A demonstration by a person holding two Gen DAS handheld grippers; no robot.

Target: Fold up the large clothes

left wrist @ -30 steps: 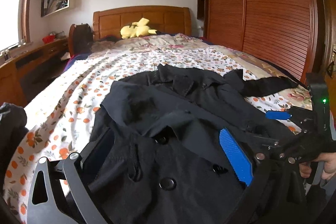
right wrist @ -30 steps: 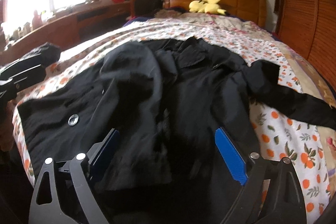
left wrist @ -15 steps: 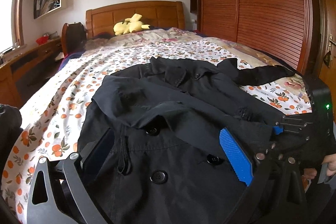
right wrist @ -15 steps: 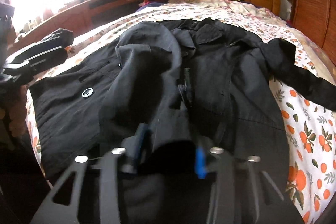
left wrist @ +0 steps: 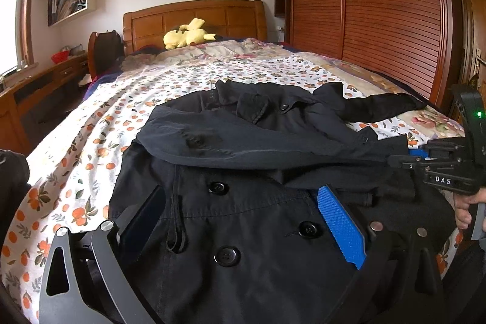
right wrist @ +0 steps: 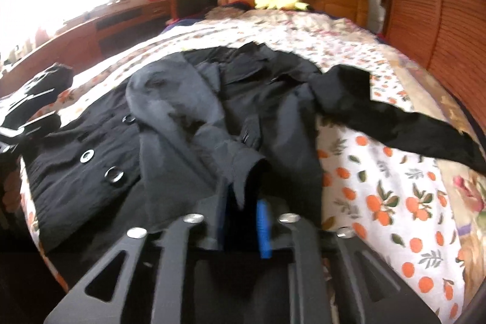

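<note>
A black double-breasted coat (left wrist: pixel 273 123) lies spread on the fruit-print bedspread (left wrist: pixel 91 141). My left gripper (left wrist: pixel 243 220) is open, its blue pads wide apart over the buttoned front. My right gripper (right wrist: pixel 243 214) holds the cuff of one sleeve (right wrist: pixel 240 163) between its pads; its jaws are opening slightly with the cuff still pinched. In the left wrist view the right gripper (left wrist: pixel 407 155) sits at the coat's right edge, and the sleeve (left wrist: pixel 258 148) is drawn across the chest. The other sleeve (right wrist: pixel 395 117) trails off to the right.
A yellow plush toy (left wrist: pixel 188 37) rests by the wooden headboard (left wrist: pixel 194 17). A slatted wooden wardrobe (left wrist: pixel 379 20) runs along the right of the bed. A desk (left wrist: pixel 36 81) and a dark chair (left wrist: pixel 104 50) stand to the left under the window.
My right gripper went from wide open to closed on the sleeve cuff and drew it rightward, stretching the sleeve across the coat. The left gripper stayed open in place.
</note>
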